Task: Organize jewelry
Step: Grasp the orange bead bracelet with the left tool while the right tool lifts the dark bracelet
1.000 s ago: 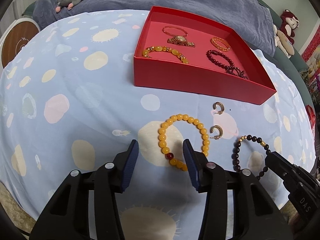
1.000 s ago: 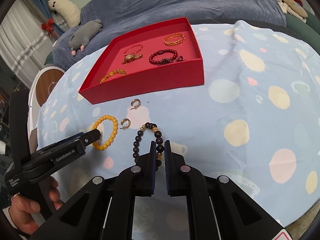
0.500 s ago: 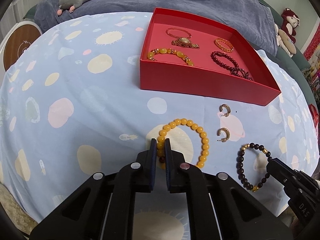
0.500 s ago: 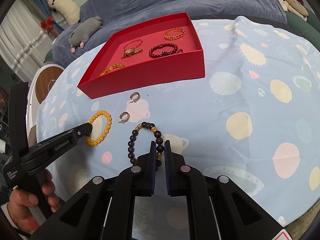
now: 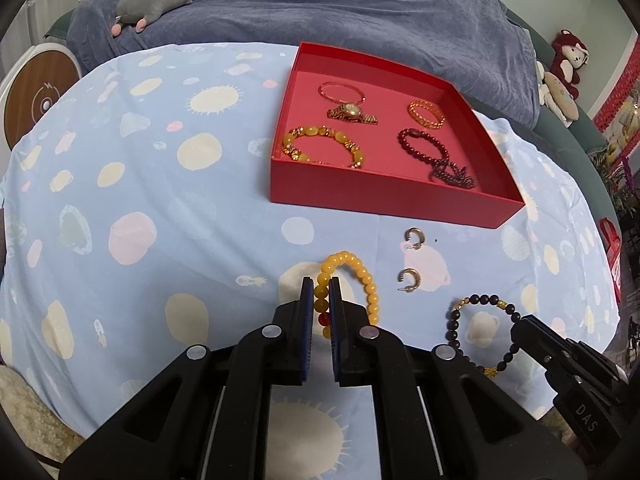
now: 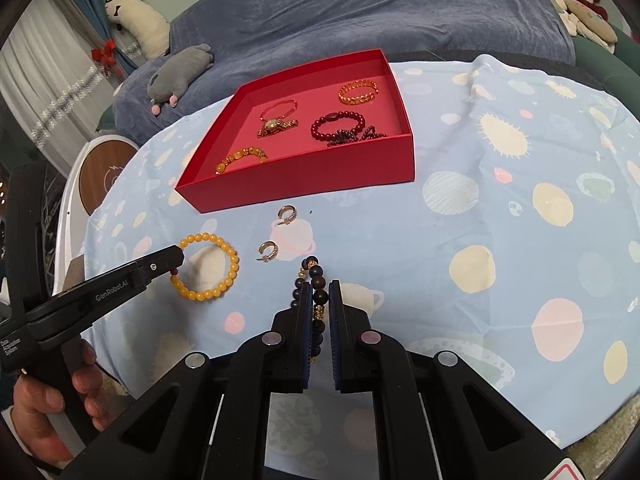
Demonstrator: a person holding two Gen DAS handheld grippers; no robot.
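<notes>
Yellow bead bracelet [image 5: 352, 280], light and floppy, pinched by left hand-held gripper [image 5: 319, 308]; right hand-held gripper [image 6: 319, 308] clamps dark bead bracelet [image 6: 316, 300].

- I saw a table under a pale blue cloth [image 5: 168, 208] printed with planets and suns.
- A red box [image 5: 384, 194] sat on it toward the far side.
- Two gold hoop earrings [image 5: 413, 237] lay just before the box.
- A yellow bead bracelet [image 6: 208, 266] and a dark bead bracelet [image 5: 480, 332] were nearest me.
</notes>
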